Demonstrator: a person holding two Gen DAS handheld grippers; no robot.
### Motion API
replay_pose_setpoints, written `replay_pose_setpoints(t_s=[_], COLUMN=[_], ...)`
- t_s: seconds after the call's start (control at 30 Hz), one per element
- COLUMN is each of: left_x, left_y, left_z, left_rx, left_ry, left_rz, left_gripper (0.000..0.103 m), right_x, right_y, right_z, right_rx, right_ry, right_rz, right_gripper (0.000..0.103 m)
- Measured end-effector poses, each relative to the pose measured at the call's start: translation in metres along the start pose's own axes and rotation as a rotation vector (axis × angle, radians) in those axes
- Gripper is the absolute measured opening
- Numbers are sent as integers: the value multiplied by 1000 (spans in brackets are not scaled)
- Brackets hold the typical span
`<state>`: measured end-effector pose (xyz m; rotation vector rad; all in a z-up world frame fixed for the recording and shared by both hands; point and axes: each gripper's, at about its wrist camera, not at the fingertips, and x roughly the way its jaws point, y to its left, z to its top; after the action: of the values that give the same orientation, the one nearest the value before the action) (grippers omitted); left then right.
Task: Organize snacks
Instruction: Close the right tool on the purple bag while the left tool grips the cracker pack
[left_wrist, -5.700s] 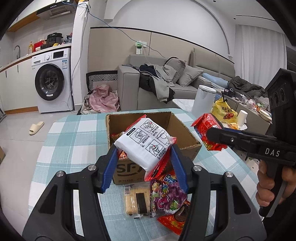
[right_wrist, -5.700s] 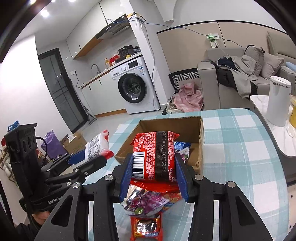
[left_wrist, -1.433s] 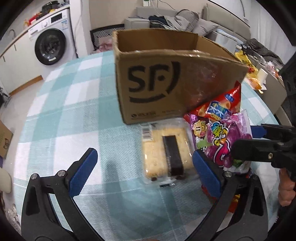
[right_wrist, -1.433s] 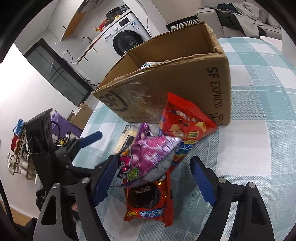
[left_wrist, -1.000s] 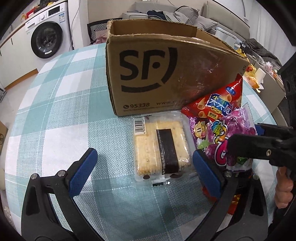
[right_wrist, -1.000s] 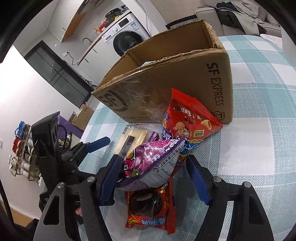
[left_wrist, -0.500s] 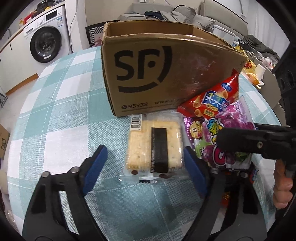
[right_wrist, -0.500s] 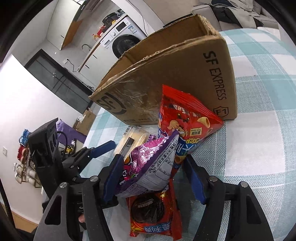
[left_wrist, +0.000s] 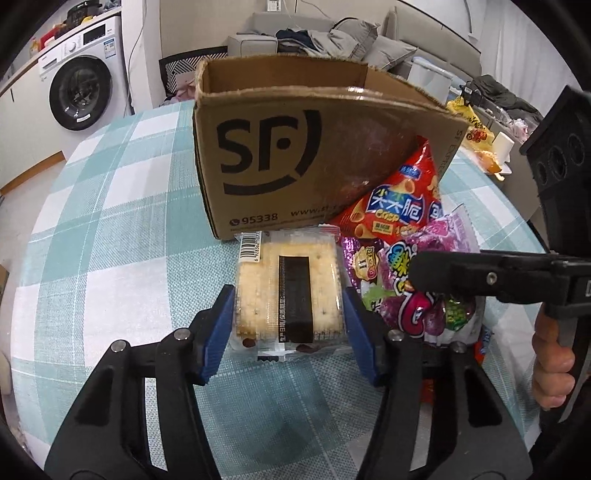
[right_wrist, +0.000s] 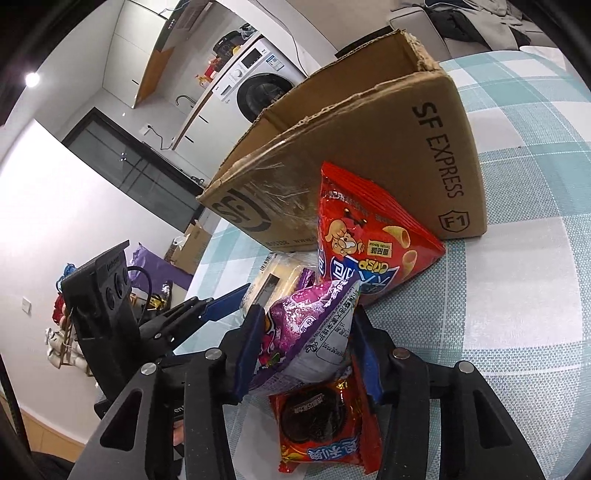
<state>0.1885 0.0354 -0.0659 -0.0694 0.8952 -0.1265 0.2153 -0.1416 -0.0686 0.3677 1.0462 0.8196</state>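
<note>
Snacks lie in a small heap on the teal-and-white checked tablecloth (left_wrist: 110, 229), against the near side of an open cardboard box (left_wrist: 280, 155) printed with a black SF logo. From the left wrist view, the left gripper (left_wrist: 290, 325) tilts steeply down at the table; its jaws have just been closing and the blue pads now sit against both long edges of a clear-wrapped cracker sandwich pack (left_wrist: 290, 291), which lies flat just at 6 o'clock of the box. At 3 o'clock of that pack the right gripper (right_wrist: 306, 350) reaches in, a person's hand (left_wrist: 554, 362) on its handle; its jaws have also just been closing and now pinch a purple candy bag (right_wrist: 314, 332), whose near end is raised between the pads. A red crisp bag (right_wrist: 365, 236) leans on the box's corner at 12 o'clock of the purple bag, and a red cookie packet (right_wrist: 321, 421) lies flat at its 6 o'clock. Only the bare inner walls of the box show over its rim; its contents cannot be seen.
</note>
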Motion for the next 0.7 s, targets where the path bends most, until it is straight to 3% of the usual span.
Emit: replay_pose_setpoints(t_s=[0.3,0.7], left_x=[-20,-26], left_y=[2,3], left_z=[4,7], left_rx=[-29,-31], left_ry=[-32,-36], left_rz=[-39,-50], left_gripper=[55,55], right_x=[-13,-1], right_y=[-12,-14], right_z=[3,-1], right_rx=[83,154], right_ry=[12,89], right_rz=[121,200], right_gripper=[46,47])
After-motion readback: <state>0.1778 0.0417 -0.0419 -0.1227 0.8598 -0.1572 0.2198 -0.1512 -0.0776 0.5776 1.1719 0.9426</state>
